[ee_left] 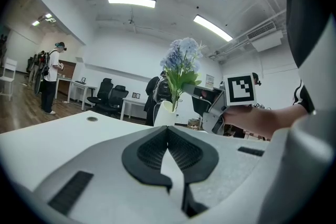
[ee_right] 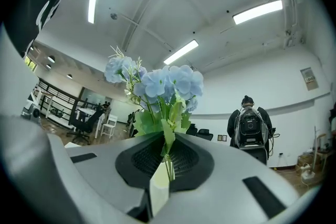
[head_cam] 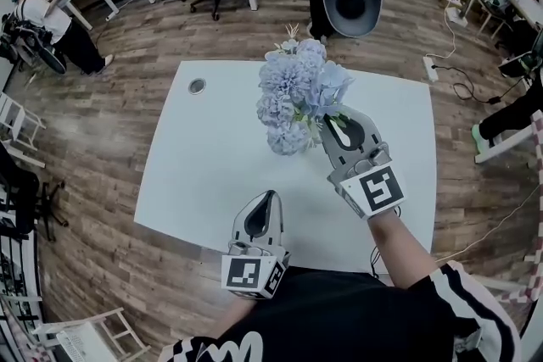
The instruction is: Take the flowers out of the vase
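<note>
The right gripper [head_cam: 333, 123] sits just right of the frame's centre in the head view, with its jaws closed on the green stems of the flowers [head_cam: 295, 93], right under the blue heads. In the right gripper view the stems [ee_right: 167, 157] run down between the black pads and the blooms stand above them.

The left gripper [head_cam: 266, 197] hangs low in the middle of the frame over the white bench [head_cam: 195, 174]. Its jaws are closed on nothing, and it is well apart from the bunch.

In the left gripper view the white vase [ee_left: 166, 113] stands upright on the bench in mid-frame. The stems appear to go into its mouth, so the bunch does not look clear of it yet.

The main risk is that nothing steadies the vase. If leaves or stems catch in the narrow neck, the lift could drag the vase up or tip it over. The grip is also on thin, smooth stems under heavy heads. A stem outside the pads could slide loose and stay behind, and a sideways pull could bend or snap the stems against the rim.
</note>
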`<state>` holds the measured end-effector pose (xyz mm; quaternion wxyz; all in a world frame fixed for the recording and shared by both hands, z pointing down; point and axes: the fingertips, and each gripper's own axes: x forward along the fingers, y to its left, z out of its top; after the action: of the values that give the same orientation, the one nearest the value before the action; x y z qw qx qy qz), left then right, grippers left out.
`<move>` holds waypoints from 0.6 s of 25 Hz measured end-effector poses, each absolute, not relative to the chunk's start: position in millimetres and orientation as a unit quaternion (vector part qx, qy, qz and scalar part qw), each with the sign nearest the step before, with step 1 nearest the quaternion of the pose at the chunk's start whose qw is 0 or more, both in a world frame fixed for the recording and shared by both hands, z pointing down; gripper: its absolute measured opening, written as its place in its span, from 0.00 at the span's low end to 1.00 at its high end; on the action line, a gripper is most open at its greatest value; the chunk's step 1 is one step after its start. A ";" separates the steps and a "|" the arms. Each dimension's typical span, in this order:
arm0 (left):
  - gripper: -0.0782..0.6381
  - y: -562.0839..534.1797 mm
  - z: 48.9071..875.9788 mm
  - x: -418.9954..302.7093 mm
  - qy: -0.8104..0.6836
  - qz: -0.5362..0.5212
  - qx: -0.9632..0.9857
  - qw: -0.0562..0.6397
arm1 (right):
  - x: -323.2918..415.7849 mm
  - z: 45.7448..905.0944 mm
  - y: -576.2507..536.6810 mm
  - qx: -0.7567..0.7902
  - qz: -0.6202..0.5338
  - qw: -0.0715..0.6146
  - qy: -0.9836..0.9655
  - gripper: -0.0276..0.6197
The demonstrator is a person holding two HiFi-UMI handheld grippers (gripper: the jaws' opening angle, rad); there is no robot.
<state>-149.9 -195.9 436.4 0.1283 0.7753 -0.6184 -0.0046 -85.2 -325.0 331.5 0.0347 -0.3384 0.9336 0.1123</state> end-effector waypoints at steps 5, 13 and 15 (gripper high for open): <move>0.12 -198.3 429.6 -150.0 -0.619 -0.007 0.776 0.123 | -82.6 317.0 -327.6 -0.345 0.105 0.043 0.932 0.09; 0.12 -196.9 427.1 -150.2 -0.617 -0.009 0.778 0.118 | -83.0 306.9 -322.5 -0.345 0.092 0.052 0.933 0.09; 0.12 -197.4 426.4 -148.3 -0.616 -0.008 0.779 0.118 | -81.3 303.7 -321.7 -0.346 0.092 0.054 0.932 0.09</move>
<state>-148.3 -197.4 426.4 0.1177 0.7786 -0.6164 -0.0082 -81.3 -321.7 303.7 0.0541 -0.3462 0.9321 0.0917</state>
